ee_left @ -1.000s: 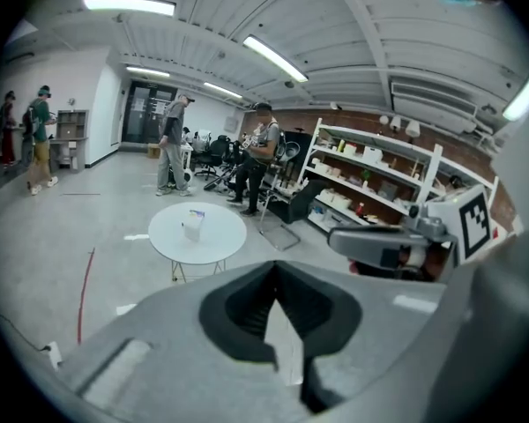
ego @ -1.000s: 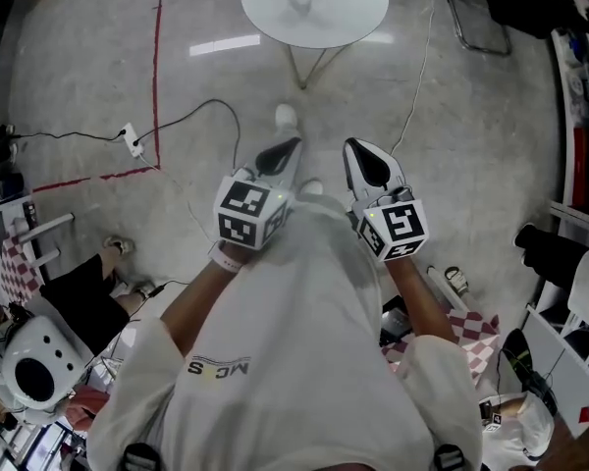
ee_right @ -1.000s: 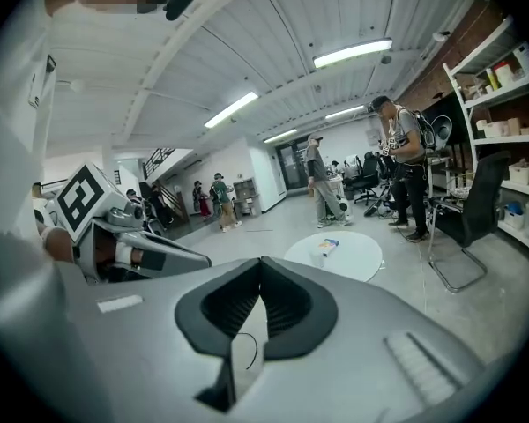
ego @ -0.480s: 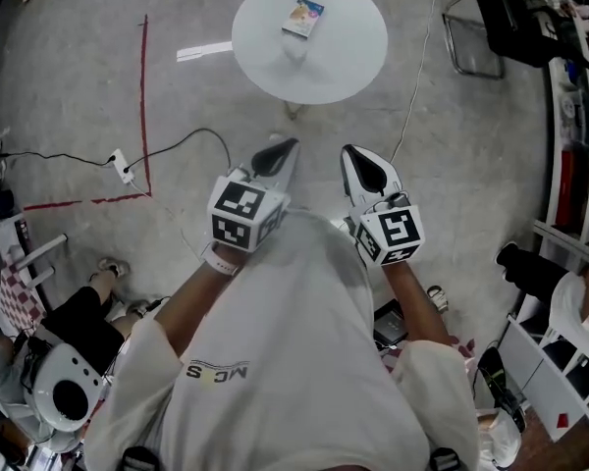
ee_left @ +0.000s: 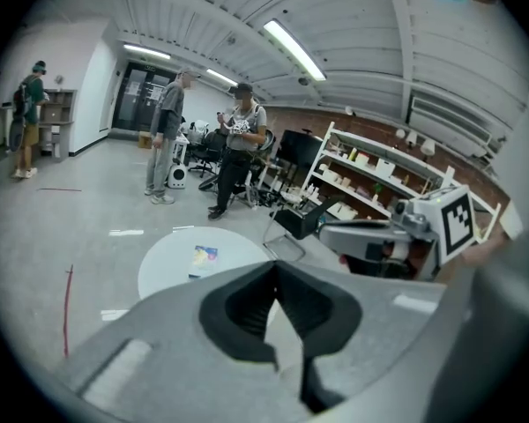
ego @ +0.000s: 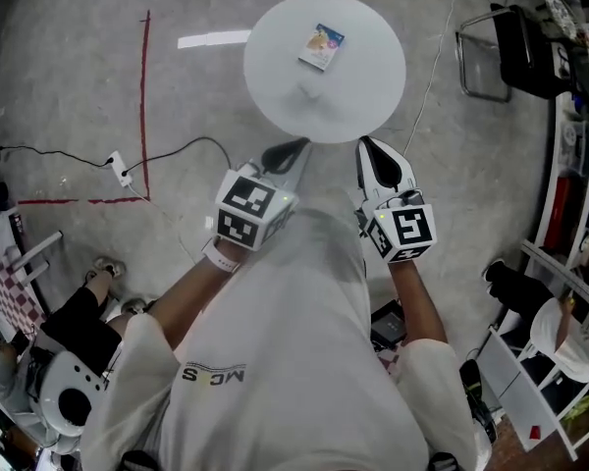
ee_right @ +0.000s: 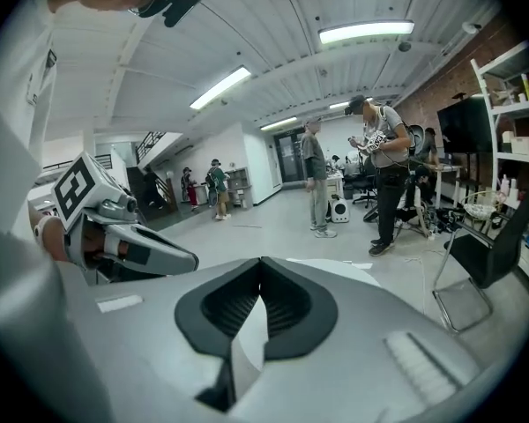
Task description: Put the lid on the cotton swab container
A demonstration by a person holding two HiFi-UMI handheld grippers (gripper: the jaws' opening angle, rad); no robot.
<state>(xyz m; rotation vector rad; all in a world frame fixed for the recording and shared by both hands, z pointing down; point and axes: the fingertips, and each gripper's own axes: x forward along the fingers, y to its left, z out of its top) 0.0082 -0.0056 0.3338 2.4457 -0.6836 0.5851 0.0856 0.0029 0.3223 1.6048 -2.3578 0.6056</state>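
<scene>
On the table (ego: 373, 86) ahead, well apart from both grippers, lies the container (ego: 321, 46); a pale shape (ego: 309, 92) near it may be the lid. The left gripper (ego: 290, 148) and right gripper (ego: 371, 150) have their jaws together and empty. Arriving like this could knock the light box away.

Round white table (ego: 368, 86) on a grey concrete floor (ego: 69, 57), seen from above.
A small box with colourful print (ego: 321, 47) lies flat on the tabletop toward 12 o'clock from its centre. A small pale object (ego: 309, 91), too faint to identify, sits toward 7 o'clock, apart from the box. On the floor, red tape lines (ego: 144, 96) form a corner at the table's 9 o'clock, a short white strip (ego: 214, 39) lies at 10 o'clock, a white power strip (ego: 125, 170) with a black cable (ego: 191, 145) lies at 8 o'clock, and a black chair (ego: 496, 52) stands at 3 o'clock.
</scene>
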